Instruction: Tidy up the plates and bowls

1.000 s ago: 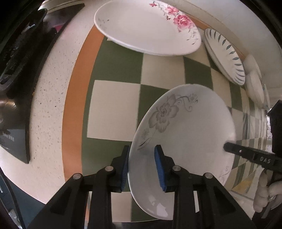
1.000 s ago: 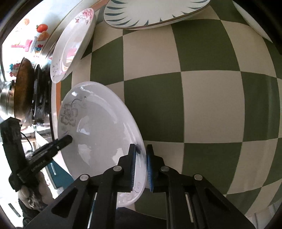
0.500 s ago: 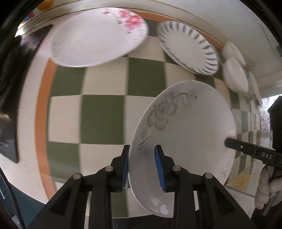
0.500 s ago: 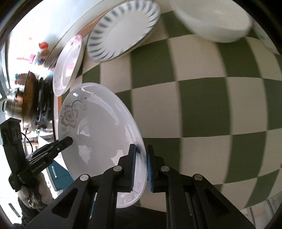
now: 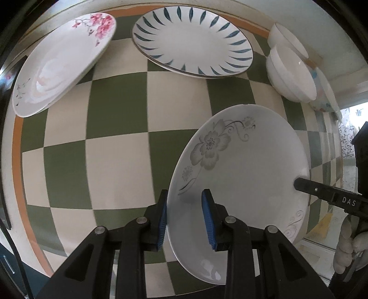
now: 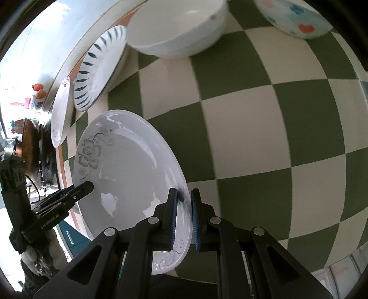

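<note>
While you hold the grey-flower plate [image 5: 241, 174] above the counter [image 5: 119, 147], both tongs pinch it at opposite sides. Your left tongs [image 5: 185, 217] grip the near rim, one blue pad [image 5: 162, 218] under the plate and the other on its upper face. Your right tongs [image 6: 184, 215] are almost pressed together, with only the thin rim between the pads. In the left view, a finger of the right tongs reaches onto the plate from the right edge, and a white-gloved hand [image 5: 347, 250] shows below it. In the right view, the left tongs touch the plate from the left side.

On the green and cream checked counter, three more groups stand at the far edge. A pink-blossom plate [image 5: 59, 66] lies at the far left. Just beside it is a plate with blue leaf strokes [image 5: 193, 46], and it seems to rest on another plate. Further right stand white bowls [image 5: 292, 76], one nested in another, and just beside them a bowl with coloured hearts [image 6: 296, 18]. The held plate is tilted and is apart from all of these. A dark pan [image 6: 28, 145] shows at the left of the right view, beyond the counter's orange border.
</note>
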Demonstrator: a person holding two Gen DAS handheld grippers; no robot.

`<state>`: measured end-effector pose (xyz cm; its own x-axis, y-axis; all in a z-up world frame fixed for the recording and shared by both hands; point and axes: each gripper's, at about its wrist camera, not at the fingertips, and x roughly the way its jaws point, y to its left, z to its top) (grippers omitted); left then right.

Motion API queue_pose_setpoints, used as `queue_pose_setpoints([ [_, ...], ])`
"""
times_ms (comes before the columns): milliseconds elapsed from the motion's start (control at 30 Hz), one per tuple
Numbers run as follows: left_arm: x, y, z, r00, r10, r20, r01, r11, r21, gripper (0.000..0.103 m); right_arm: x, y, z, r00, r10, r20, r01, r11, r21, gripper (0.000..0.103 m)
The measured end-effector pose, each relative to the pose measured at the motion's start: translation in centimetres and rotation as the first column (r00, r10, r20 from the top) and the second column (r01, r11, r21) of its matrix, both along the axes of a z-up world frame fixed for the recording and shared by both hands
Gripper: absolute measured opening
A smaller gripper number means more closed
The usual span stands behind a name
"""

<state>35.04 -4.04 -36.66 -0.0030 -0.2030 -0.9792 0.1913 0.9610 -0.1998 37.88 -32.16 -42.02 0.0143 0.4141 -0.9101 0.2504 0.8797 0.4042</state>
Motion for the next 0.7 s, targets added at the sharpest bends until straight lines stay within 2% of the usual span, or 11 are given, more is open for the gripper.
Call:
queue_pose_setpoints([
  [300,-0.3,-1.3,-1.6,1.0,0.011,-0.027,-0.01,0.998,0.064,0.027,0.0,-0.9,-1.1,1.0,0.025,-0.001,-0.025,0.999,0.025,0.014],
  [567,-0.1,-1.3,-1.8,0.999,0.053,-0.005,-0.053,0.997,0.061,0.027,0.7,0.7,-0.9,0.997,0.077,0.007,-0.077,0.997,0.007,0.013],
  [700,-1.0,0.4,-1.1,0.996,0.09,-0.006,-0.089,0.995,0.055,0.027,1.0,0.4,-0.8,0.997,0.076,-0.012,-0.076,0.996,0.038,0.014],
])
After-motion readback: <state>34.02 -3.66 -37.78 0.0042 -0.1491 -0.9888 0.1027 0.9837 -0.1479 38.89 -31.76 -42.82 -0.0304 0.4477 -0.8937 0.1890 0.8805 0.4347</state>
